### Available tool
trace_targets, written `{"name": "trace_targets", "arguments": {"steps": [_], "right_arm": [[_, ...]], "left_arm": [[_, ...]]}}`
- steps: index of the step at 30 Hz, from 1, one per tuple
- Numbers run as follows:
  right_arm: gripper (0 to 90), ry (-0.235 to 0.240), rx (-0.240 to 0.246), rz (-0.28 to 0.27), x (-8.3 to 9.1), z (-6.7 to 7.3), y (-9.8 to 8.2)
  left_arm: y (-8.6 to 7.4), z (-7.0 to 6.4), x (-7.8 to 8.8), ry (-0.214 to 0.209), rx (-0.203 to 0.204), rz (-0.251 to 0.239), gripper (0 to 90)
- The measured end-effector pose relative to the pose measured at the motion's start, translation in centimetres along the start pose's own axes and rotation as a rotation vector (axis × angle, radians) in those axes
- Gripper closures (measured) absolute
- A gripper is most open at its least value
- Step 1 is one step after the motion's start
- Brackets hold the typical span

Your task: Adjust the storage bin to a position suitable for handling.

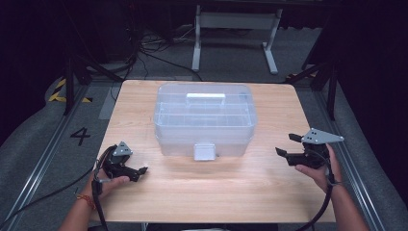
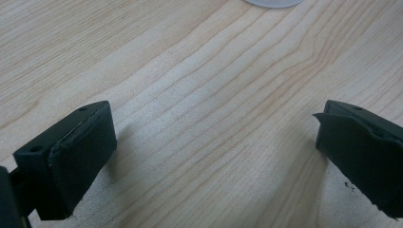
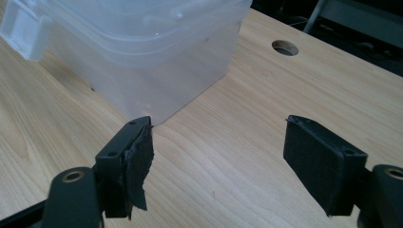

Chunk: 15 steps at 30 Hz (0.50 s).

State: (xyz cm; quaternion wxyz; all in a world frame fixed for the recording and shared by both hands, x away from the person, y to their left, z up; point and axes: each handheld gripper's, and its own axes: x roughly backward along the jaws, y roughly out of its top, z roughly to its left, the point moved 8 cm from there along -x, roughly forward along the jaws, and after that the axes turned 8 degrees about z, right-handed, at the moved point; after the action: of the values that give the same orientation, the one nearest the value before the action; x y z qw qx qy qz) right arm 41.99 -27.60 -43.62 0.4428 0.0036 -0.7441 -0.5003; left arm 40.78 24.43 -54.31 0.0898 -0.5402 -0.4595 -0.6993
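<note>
I see clear lidded box (image 1: 204,118) mid-table, latch toward me. My left gripper (image 1: 140,170) low over wood, jaws spread, empty. My right gripper (image 1: 285,145) near box's right corner, jaws spread, empty, not touching.

The table (image 1: 269,192) is pale wood with a clear grain and a smooth, faintly shiny finish. The storage box (image 1: 204,118) is translucent, frosted plastic, smooth, with a white plastic latch (image 1: 204,151). The right tool (image 3: 218,166) has matt black pads, one frayed.
</note>
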Motion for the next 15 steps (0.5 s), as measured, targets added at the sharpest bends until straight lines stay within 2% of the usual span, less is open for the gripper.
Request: {"name": "trace_targets", "arguments": {"steps": [4,15], "right_arm": [[25.8,0.0,0.013,-0.022,0.5,0.2,1.5],[25.9,-0.001,0.045,-0.042,0.9,0.5,3.7]], "left_arm": [[0.0,-0.1,0.0,-0.006,0.007,0.003,0.2],[0.0,-0.1,0.0,-0.005,0.007,0.003,0.2]]}}
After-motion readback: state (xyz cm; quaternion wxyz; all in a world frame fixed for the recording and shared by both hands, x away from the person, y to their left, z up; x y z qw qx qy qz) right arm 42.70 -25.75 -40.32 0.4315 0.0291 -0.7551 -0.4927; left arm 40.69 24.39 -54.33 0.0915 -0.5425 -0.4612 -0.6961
